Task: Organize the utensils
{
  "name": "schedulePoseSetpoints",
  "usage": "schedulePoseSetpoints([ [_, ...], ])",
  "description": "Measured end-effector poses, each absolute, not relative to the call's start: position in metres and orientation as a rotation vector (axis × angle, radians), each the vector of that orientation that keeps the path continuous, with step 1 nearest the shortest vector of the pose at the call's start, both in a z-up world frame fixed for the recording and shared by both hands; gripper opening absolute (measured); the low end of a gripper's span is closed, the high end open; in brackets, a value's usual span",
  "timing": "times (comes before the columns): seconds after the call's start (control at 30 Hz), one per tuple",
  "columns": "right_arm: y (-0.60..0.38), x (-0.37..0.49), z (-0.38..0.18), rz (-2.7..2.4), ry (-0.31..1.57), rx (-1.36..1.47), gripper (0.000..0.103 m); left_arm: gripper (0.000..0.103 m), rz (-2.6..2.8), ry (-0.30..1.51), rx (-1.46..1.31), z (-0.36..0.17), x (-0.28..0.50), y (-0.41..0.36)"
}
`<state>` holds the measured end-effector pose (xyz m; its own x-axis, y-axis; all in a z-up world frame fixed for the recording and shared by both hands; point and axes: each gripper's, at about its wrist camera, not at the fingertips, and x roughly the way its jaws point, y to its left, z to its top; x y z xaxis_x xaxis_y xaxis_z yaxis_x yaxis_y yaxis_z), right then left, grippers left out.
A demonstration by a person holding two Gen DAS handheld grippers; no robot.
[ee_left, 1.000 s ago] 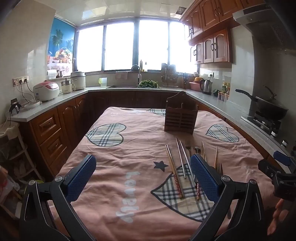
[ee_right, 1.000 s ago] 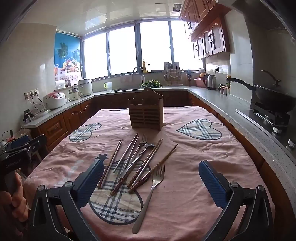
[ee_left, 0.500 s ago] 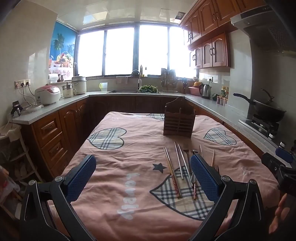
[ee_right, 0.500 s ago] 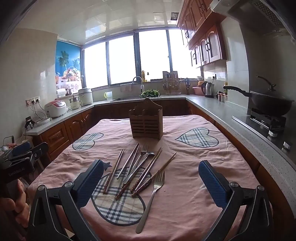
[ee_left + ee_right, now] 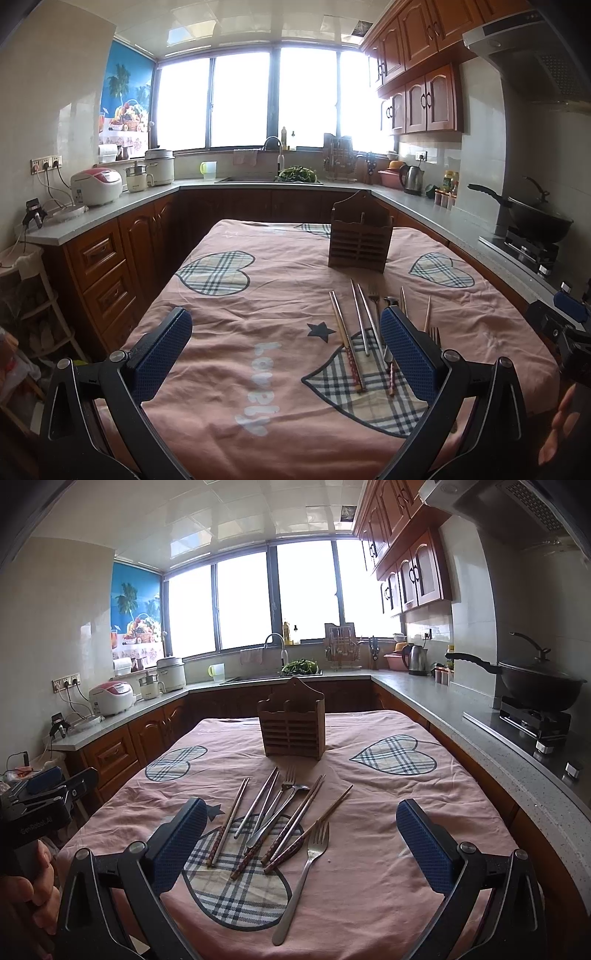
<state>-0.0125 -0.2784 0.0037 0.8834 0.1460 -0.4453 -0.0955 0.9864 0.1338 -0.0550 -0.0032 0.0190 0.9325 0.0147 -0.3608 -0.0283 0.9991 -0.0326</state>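
**Utensils loose on the bench, both grippers empty**

The left gripper (image 5: 286,343) is held wide open, nothing between its fingers. Chopsticks (image 5: 231,821), a spoon (image 5: 280,812) and forks (image 5: 304,875) are spread before the wooden holder (image 5: 291,723). The right gripper (image 5: 301,834) is likewise spread wide and empty.

Bright windows (image 5: 251,99) at my twelve o'clock, wooden cabinets (image 5: 417,66) up at two, grey counter (image 5: 461,709) wrapping round, white tiled ceiling (image 5: 258,513) overhead.
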Motion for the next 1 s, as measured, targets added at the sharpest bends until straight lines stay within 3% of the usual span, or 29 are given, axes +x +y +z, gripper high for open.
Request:
schedulePoseSetpoints([
  [1.0, -0.2743, -0.0106, 0.0051, 0.143, 0.471, 0.104, 0.103, 0.103, 0.025, 0.37, -0.04, 0.0147, -0.0528, -0.0004],
])
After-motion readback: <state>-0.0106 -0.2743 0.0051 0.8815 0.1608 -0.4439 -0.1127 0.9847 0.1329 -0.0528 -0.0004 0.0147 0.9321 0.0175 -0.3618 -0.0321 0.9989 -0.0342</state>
